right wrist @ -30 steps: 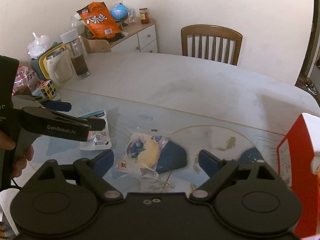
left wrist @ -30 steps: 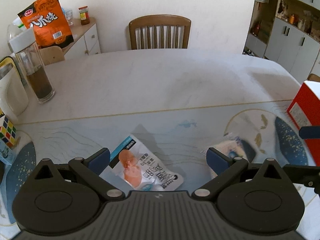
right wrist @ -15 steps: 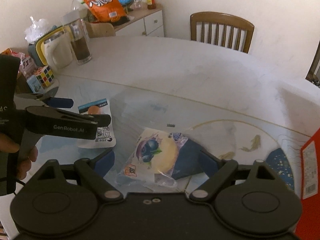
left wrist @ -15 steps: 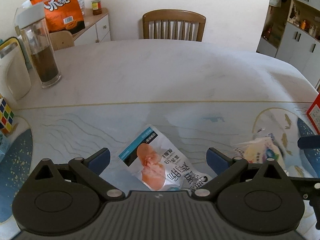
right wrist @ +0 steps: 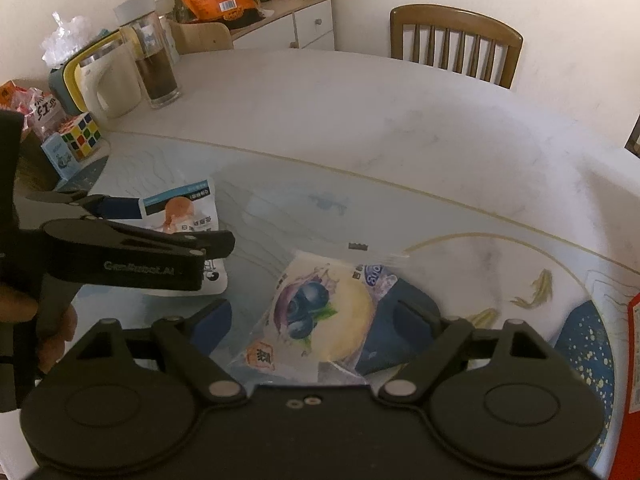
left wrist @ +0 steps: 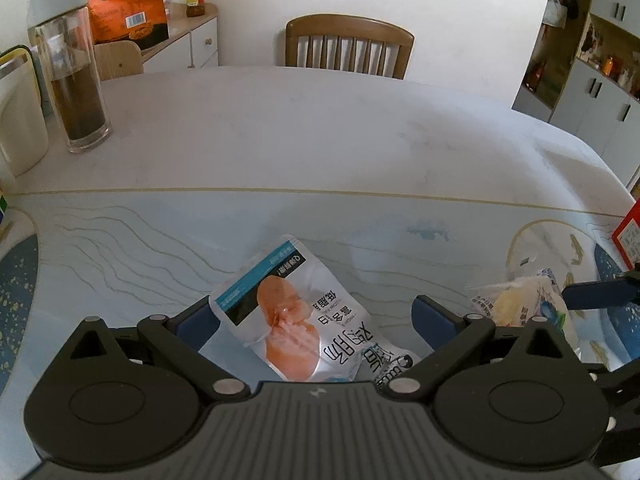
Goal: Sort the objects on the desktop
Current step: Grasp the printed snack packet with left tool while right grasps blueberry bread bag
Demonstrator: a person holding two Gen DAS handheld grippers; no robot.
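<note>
My left claw and right claw are matte black, with blue pads, round pivot discs and silver screws; the left carries pale lettering on its side.

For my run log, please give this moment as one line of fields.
left hand-held gripper: open, over chicken packet | right hand-held gripper: open, over blueberry bread packet | both packets lie on table

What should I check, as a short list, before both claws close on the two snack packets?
1. Left claw open: ok.
2. Chicken packet between its fingers: ok.
3. Right claw open: ok, though its jaws have just been closing a little.
4. Blueberry bread packet between its fingers: ok.
5. Pads touching either packet: cannot tell.
6. Packets lying apart on the table: ok.
</note>
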